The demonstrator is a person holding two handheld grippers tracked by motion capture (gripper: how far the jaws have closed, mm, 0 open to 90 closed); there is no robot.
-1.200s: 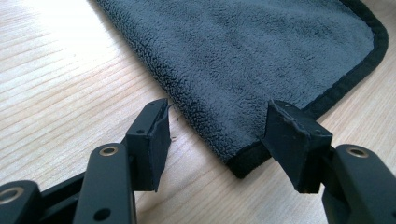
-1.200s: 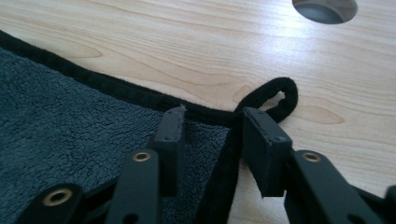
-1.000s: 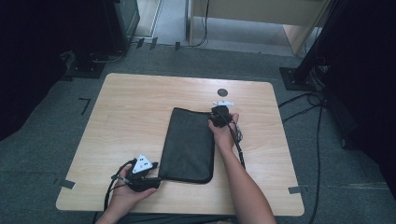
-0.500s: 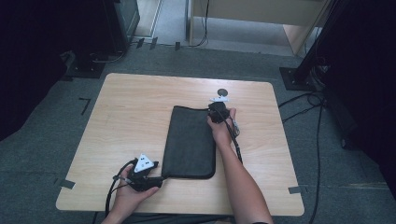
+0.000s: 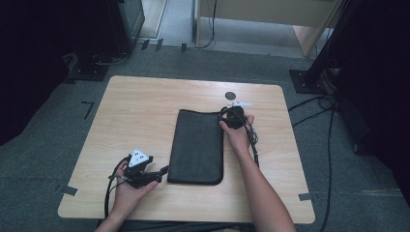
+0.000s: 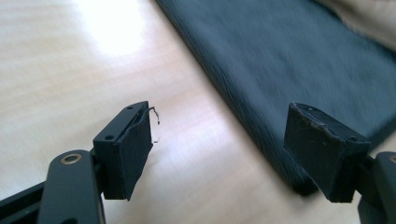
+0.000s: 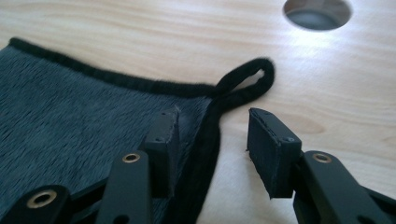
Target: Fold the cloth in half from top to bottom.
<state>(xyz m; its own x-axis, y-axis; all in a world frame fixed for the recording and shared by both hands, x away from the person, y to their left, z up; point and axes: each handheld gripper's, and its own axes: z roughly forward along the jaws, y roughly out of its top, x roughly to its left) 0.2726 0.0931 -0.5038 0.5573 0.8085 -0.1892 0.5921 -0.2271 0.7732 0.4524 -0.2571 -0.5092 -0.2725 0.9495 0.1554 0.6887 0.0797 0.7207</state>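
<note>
Dark cloth (image 5: pixel 198 145) lies flat on the wooden table (image 5: pixel 145 111) over grey carpet (image 5: pixel 58 121); both tools gape, their jaws just widened.

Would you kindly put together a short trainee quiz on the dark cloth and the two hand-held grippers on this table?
1. True or false: the left hand-held gripper is clamped on the dark cloth.
2. Which corner of the cloth carries the hanging loop: A near left, B far right, C near right?
3. What lies between the right hand-held gripper jaws?

Key: 1. False; its jaws stand open beside the cloth's near corner. 2. B. 3. The cloth's bound edge, with the pads not pressing on it.
</note>
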